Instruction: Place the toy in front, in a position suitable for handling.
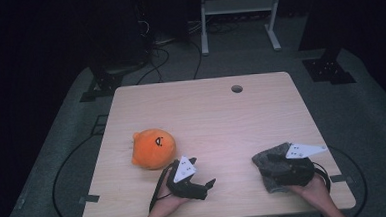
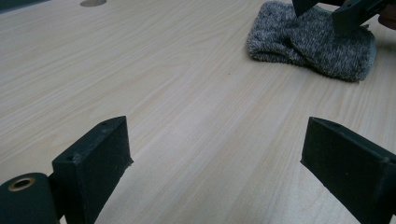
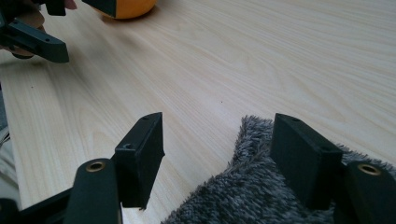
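An orange round plush toy (image 1: 153, 148) lies at the table's left, also seen at the top of the right gripper view (image 3: 126, 6). My left gripper (image 1: 204, 173) rests just right of the toy, open, with only bare wood between its jaws (image 2: 217, 135). A grey fuzzy cloth (image 1: 270, 170) lies crumpled near the front right; it appears at the upper right of the left gripper view (image 2: 310, 42). My right gripper (image 1: 274, 160) sits on this cloth (image 3: 252, 191), open (image 3: 217, 128). One of its jaws is over the fabric and the other over bare table; the cloth is not pinched.
The light wooden table (image 1: 206, 118) has a cable hole (image 1: 237, 88) near its far edge. A white metal frame (image 1: 238, 16) and black stands (image 1: 329, 64) are on the floor beyond. Cables run along the floor on the left (image 1: 64, 165).
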Available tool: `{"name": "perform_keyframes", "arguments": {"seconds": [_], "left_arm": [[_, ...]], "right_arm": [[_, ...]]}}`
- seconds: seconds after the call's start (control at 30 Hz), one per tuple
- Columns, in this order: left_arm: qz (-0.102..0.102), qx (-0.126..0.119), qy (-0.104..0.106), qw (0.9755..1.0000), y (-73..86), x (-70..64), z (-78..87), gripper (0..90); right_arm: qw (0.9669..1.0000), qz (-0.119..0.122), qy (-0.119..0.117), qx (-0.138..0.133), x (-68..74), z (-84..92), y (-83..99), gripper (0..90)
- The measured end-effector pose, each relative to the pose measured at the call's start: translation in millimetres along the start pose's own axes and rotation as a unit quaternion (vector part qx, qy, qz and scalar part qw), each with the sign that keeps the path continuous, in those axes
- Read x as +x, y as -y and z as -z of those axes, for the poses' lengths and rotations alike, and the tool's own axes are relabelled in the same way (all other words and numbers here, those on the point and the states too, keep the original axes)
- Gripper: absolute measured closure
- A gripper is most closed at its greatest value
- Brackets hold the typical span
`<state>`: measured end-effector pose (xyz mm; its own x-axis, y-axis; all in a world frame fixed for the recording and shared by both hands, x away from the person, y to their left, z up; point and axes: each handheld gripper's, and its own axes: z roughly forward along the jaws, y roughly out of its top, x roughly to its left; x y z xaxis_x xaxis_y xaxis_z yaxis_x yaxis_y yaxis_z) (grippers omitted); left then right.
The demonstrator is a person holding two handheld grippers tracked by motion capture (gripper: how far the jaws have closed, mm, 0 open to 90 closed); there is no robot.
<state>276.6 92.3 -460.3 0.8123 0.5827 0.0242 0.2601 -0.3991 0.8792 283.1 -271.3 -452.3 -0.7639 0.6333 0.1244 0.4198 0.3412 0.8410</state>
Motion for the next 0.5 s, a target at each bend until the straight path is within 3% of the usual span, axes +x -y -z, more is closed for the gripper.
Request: {"name": "perform_keyframes", "arguments": {"seconds": [0.23,0.5], "left_arm": [[0.005,-0.008,0.001,1.0,-4.2,3.4,0.8,7.3],[-0.001,-0.03,-0.028,0.9991,-12.5,11.5,14.7,7.2]], "right_arm": [[1.0,-0.001,-0.003,0.004,-1.2,-0.7,0.7,33.4],[1.0,-0.003,-0.002,0.009,-1.0,-1.8,1.8,33.4]]}}
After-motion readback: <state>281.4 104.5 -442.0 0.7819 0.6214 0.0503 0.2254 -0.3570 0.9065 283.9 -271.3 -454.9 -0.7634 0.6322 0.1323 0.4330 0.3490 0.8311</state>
